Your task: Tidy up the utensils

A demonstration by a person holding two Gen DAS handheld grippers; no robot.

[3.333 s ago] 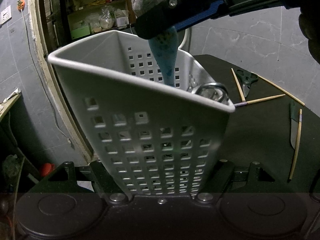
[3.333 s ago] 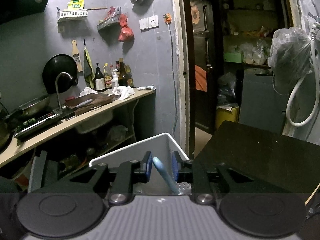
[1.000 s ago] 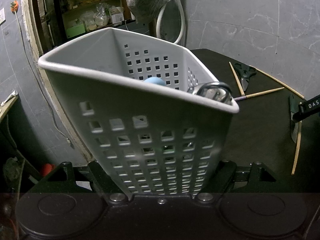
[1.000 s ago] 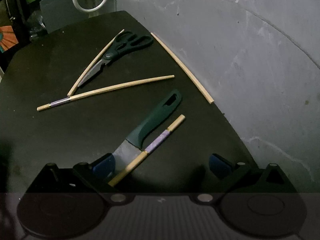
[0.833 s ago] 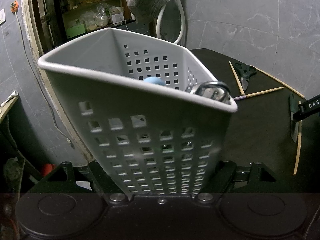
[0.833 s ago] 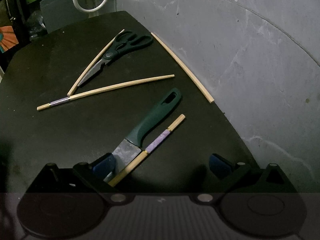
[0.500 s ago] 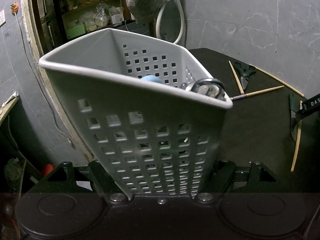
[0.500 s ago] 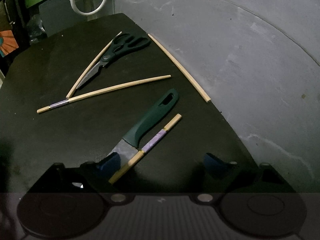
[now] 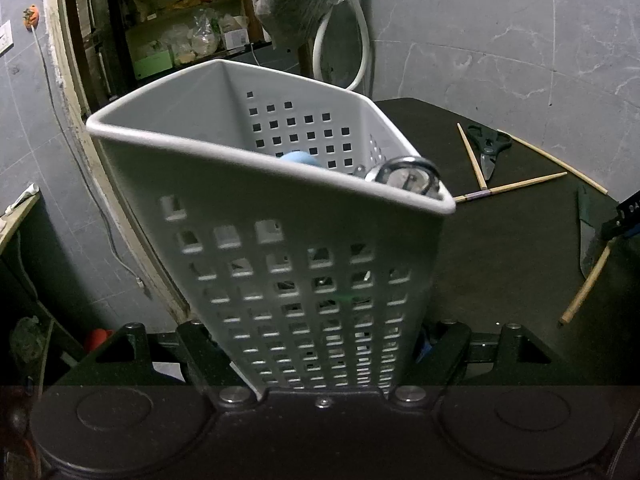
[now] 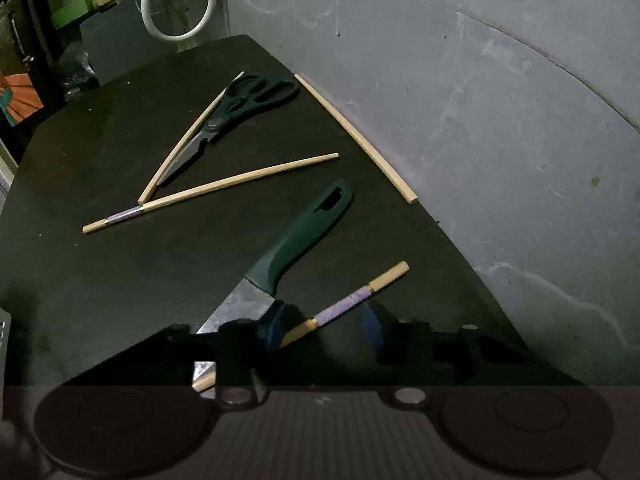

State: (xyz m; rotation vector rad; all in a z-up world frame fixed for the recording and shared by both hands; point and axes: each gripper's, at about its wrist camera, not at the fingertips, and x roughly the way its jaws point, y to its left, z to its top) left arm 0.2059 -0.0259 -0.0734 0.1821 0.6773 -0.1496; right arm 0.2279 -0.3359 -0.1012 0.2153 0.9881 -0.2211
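Observation:
My left gripper [image 9: 320, 344] is shut on a grey perforated utensil basket [image 9: 280, 240] and holds it tilted. A blue handle [image 9: 300, 158] and a metal ring-ended utensil [image 9: 404, 176] stick up inside it. My right gripper [image 10: 324, 328] is open, low over the black table [image 10: 100, 280], its fingers either side of a purple-banded chopstick [image 10: 344, 308] that lies across the blade of a green-handled knife [image 10: 296, 240]. Its left finger [image 10: 272, 328] rests over the blade. The knife also shows in the left wrist view [image 9: 586, 236].
Black scissors [image 10: 240, 108] and three more chopsticks lie farther back on the table: one under the scissors [image 10: 188, 140], one in the middle [image 10: 224, 184], one along the wall edge [image 10: 356, 136]. A grey wall [image 10: 500, 120] borders the table on the right. A doorway with shelves [image 9: 168, 40] stands behind the basket.
My right gripper let go of the blue-handled utensil into the basket, then swung over to the knife and chopstick. In the last half second it lowered and its jaws narrowed around the chopstick.

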